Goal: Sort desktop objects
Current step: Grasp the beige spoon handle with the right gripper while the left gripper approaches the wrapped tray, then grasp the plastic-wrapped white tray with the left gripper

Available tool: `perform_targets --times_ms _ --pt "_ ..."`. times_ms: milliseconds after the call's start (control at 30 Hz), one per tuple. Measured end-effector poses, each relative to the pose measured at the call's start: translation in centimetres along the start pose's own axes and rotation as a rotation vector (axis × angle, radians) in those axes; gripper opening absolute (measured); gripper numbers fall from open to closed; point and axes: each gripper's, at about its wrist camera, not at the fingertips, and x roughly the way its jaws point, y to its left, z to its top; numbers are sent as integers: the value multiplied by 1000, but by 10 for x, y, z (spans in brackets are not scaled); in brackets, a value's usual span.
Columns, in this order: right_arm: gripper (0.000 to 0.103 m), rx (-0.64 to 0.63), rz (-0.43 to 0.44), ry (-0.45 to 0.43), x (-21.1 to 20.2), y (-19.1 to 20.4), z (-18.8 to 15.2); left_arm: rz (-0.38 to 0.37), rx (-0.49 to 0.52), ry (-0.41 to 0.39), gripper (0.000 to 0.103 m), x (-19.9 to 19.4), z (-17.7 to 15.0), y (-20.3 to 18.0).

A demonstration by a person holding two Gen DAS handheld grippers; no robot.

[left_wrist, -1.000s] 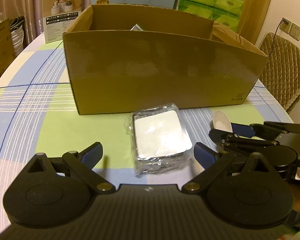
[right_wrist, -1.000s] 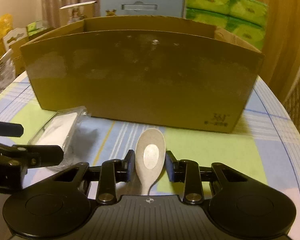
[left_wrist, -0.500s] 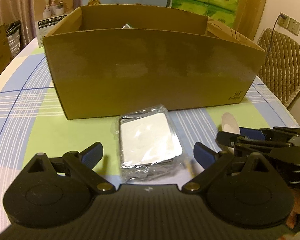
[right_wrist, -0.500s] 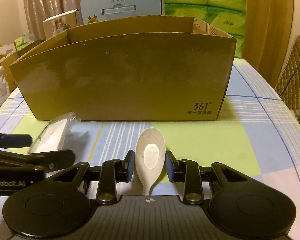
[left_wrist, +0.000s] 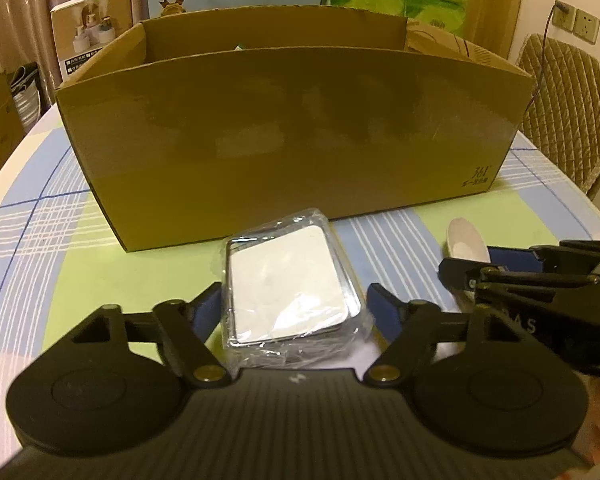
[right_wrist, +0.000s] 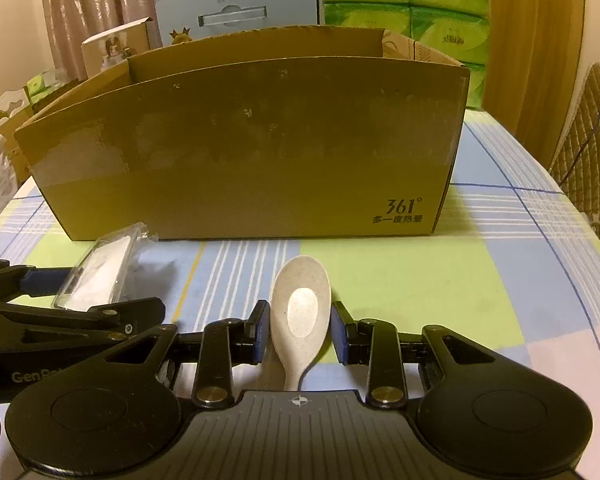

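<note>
The flat, square, silver-rimmed white pack in crinkled clear plastic wrap (left_wrist: 290,288) lies on the checked blue-and-green tablecloth (left_wrist: 60,264), between the blue pads of the left gripper (left_wrist: 294,304). Those jaws are closing on its two side edges; the left pad looks at the wrap, the right one just shy of it. The pack seems light and stiff, but its film looks slippery and loose, so the rigid rim at mid-length is the place to pinch, not the baggy wrap at the near end.

The right gripper (right_wrist: 300,330) is clamped on a speckled cream plastic spoon (right_wrist: 300,312), pinching the bowl's sides; light, hard, smooth.

The left view looks into the open brown cardboard box (left_wrist: 292,128) beyond the tongs. The right view shows the pack's thin edge side-on and the spoon grip.
</note>
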Motion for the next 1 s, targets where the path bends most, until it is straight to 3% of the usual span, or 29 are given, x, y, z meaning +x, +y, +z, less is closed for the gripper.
perform_targets --times_ms 100,300,400,467,733,1000 --pt "29 3 -1 0 0 0 0 6 -4 9 63 0 -1 2" --pt "29 7 1 -2 -1 0 1 9 4 8 61 -2 -3 2" --pt "29 11 0 -1 -1 0 1 14 -3 5 65 -2 -3 2" --pt "29 13 0 -1 -2 0 1 31 0 2 73 -3 -4 2" --pt "29 14 3 1 -1 0 1 27 -11 26 73 -1 -9 4" --pt "29 7 6 1 0 3 0 44 -12 36 52 -2 -8 6"
